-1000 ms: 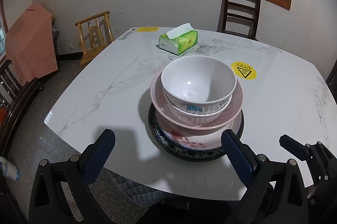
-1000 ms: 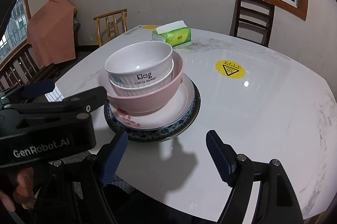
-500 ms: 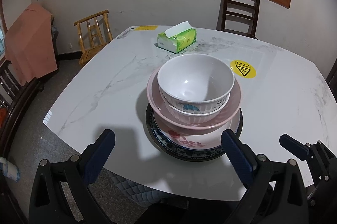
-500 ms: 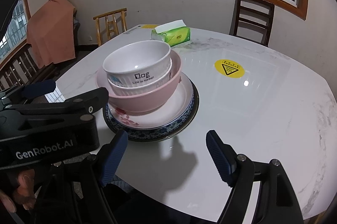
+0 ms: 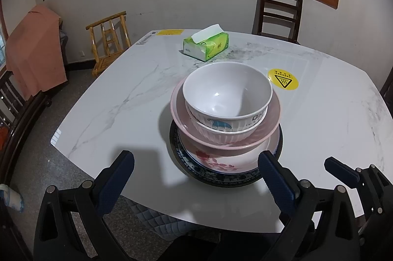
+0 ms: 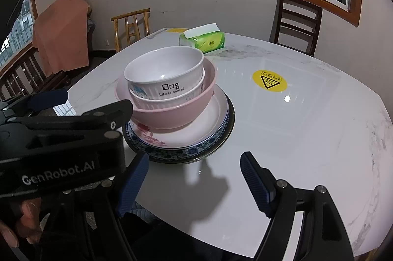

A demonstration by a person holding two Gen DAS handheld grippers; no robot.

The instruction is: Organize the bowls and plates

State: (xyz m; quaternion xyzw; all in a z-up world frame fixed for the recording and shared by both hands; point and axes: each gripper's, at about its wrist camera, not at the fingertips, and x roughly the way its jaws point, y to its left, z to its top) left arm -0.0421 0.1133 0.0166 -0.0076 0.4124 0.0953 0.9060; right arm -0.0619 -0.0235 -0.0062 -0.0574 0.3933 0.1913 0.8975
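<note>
A stack stands on the white marble table (image 5: 122,98): a white bowl (image 5: 227,91) nested in a ribbed white bowl (image 5: 221,135), in a pink bowl (image 5: 272,111), on a white floral plate (image 5: 216,162), on a dark blue-rimmed plate (image 5: 221,180). The same stack shows in the right wrist view, with the white bowl (image 6: 167,71), pink bowl (image 6: 176,113) and plates (image 6: 196,138). My left gripper (image 5: 196,175) is open and empty, near the table's front edge before the stack. My right gripper (image 6: 194,177) is open and empty, to the right of the left one.
A green tissue box (image 5: 206,44) sits at the table's far side, a yellow warning sticker (image 5: 282,81) right of the stack. A dark chair (image 5: 277,12) stands behind the table, a bamboo chair (image 5: 108,39) at far left. An orange cloth (image 5: 32,49) hangs at left.
Both grippers have drawn back slightly from the stack and stay open. The stack has not moved.
</note>
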